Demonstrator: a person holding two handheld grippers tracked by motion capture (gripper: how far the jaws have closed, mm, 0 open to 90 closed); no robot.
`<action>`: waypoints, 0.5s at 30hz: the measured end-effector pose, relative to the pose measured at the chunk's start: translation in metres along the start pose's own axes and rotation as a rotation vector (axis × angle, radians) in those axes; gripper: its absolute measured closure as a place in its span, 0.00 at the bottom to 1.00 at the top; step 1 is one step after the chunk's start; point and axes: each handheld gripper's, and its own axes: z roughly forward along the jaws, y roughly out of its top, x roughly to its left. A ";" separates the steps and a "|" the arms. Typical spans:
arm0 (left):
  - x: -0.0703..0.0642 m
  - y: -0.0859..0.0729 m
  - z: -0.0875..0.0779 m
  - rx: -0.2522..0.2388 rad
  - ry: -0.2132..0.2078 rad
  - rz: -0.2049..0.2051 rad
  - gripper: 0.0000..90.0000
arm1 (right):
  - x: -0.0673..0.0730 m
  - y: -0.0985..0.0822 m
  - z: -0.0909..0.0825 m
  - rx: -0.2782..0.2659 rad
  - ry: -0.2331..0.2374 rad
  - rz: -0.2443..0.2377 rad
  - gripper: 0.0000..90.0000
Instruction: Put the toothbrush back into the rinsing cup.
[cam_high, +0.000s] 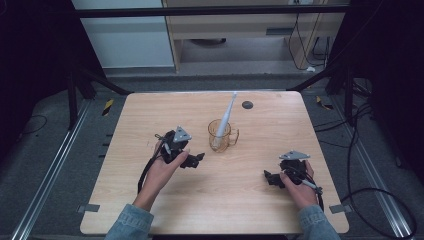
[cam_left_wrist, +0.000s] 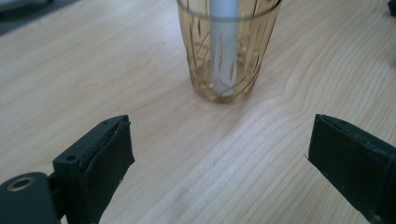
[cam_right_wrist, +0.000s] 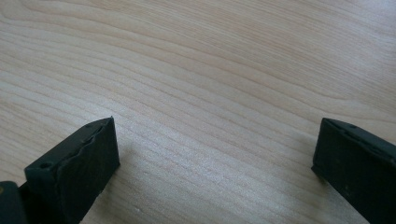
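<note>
Facing the amber glass mug (cam_left_wrist: 229, 51), the left gripper (cam_left_wrist: 219, 158) hovers just short of it, jaws spread wide and empty. A white toothbrush (cam_high: 224, 119) stands tilted inside the mug. Farther right, the right gripper (cam_right_wrist: 215, 163) gapes over the bare wooden table (cam_right_wrist: 210, 70).

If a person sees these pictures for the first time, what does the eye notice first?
First, the amber patterned glass mug near the middle of the light wooden table, with a white electric toothbrush leaning out of it. Next, the two black hand-held tools: the left tool beside the mug, open and facing it, and the right tool open over bare wood.
</note>
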 end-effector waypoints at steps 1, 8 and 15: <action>0.005 -0.008 0.002 0.021 0.004 -0.008 0.06 | 0.000 0.000 0.000 0.000 0.000 0.000 0.00; 0.023 -0.029 0.000 0.064 0.055 -0.039 0.06 | 0.000 0.000 0.000 0.000 -0.001 -0.002 0.00; 0.039 -0.049 -0.001 0.097 0.062 -0.094 0.06 | 0.000 0.000 0.000 0.000 -0.001 -0.002 0.00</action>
